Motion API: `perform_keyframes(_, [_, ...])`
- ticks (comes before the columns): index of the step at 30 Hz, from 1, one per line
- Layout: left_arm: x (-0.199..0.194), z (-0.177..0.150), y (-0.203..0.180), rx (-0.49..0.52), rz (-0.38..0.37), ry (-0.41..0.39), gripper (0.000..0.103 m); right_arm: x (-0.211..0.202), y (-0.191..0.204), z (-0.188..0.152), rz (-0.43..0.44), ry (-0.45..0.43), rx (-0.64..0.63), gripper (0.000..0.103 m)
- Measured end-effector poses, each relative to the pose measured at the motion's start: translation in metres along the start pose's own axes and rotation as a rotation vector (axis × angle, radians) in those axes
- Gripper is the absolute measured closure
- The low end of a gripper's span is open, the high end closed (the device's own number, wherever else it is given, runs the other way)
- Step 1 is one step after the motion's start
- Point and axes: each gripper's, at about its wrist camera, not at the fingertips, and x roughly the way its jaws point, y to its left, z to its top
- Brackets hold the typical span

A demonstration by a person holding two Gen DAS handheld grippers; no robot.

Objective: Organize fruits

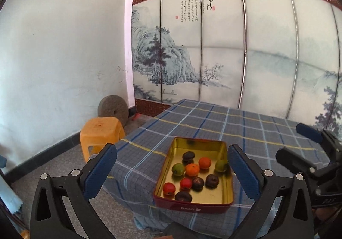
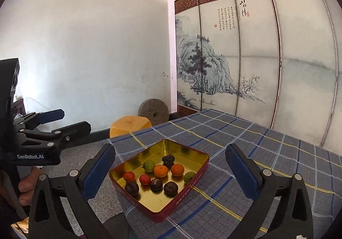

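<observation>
A red tin (image 1: 192,207) with a gold inside sits on the near corner of the plaid-covered table (image 1: 245,132). In it lie two orange fruits (image 1: 192,169), two green ones (image 1: 178,169), two red ones (image 1: 169,188) and several dark brown ones (image 1: 197,183). My left gripper (image 1: 172,149) is open, above and short of the tin, with nothing between its fingers. My right gripper (image 2: 171,149) is open as well, empty, over the same tin (image 2: 181,201) and its fruits (image 2: 161,170). Each gripper shows in the other's view: the right gripper (image 1: 299,142) at the right edge, the left gripper (image 2: 70,121) at the left with a hand below it.
An orange plastic stool (image 1: 100,134) stands on the floor left of the table, with a stone wheel (image 1: 113,110) leaning on the wall behind it. A painted folding screen (image 1: 224,46) closes off the far side. The table's near edge runs just under the tin.
</observation>
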Motion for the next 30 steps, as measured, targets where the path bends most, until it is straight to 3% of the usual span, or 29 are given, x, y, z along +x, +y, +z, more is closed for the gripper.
perform_keyframes(10, [-0.034, 0.011, -0.012, 0.002, -0.054, -0.050, 0.000, -0.036, -0.002, 0.006, -0.023, -0.057, -0.001, 0.000])
perform_keyframes(18, [-0.040, 0.009, -0.024, 0.012, -0.102, -0.033, 0.000, -0.043, -0.022, -0.004, -0.058, -0.026, 0.013, 0.000])
perform_keyframes(22, [-0.022, 0.000, -0.036, 0.036, -0.089, 0.037, 0.000, -0.026, -0.060, -0.030, -0.114, 0.094, 0.018, 0.000])
perform_keyframes(30, [0.015, -0.013, -0.054, 0.064, -0.062, 0.150, 0.000, 0.020, -0.223, -0.117, -0.348, 0.473, 0.171, 0.000])
